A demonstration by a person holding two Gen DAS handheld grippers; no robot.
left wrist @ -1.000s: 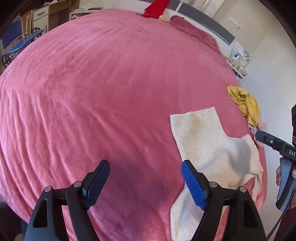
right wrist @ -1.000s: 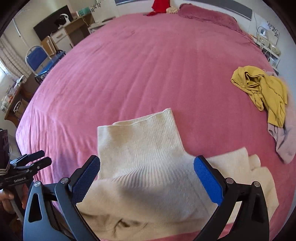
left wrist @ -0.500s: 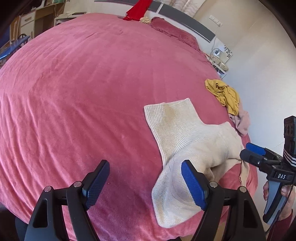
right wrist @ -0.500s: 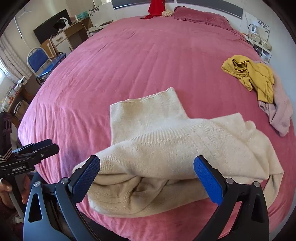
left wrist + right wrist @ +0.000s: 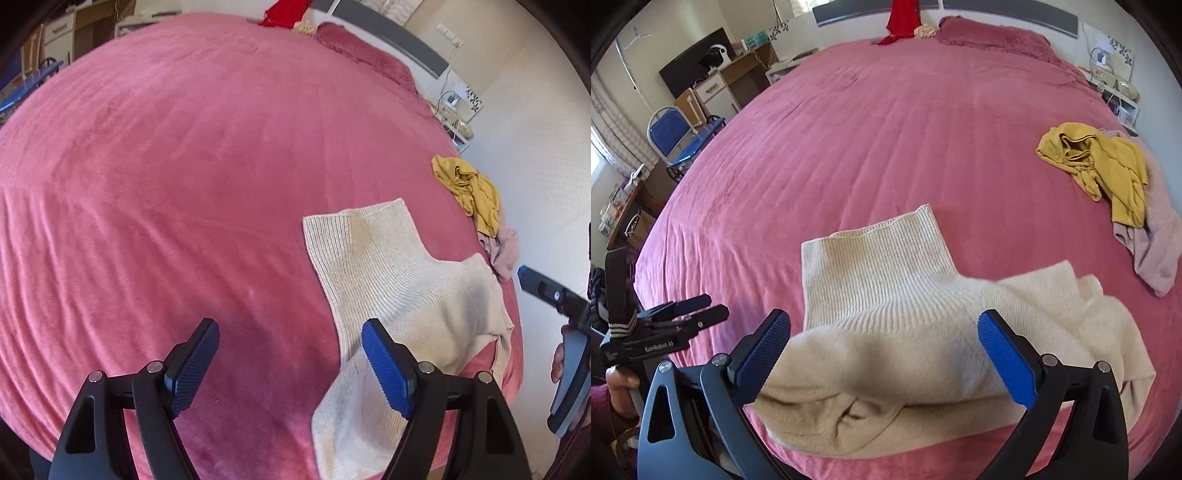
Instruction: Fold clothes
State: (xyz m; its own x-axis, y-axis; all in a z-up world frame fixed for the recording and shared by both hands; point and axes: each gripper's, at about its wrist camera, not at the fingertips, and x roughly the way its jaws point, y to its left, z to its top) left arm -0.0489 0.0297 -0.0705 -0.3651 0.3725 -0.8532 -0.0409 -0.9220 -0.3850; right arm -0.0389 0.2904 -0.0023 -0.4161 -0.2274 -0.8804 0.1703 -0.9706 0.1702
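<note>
A cream knit sweater lies at the near right of the pink bed. Its ribbed end lies flat and points up the bed. Its body is bunched in a thick roll at the bed's near edge. My left gripper is open over bare blanket, its right finger over the sweater's left edge. My right gripper is open wide, with the bunched sweater spanning the gap between its fingers. Neither gripper holds cloth. The right gripper's tip shows at the right edge of the left wrist view.
A crumpled yellow garment lies on a mauve one by the bed's right edge. A red cloth and a pillow are at the headboard. A blue chair and desks stand left of the bed, a hand at lower left.
The sweater's body has come forward and bunched into a roll at the bed's near edge. The ribbed end has stayed flat. Both grippers have stayed open.
</note>
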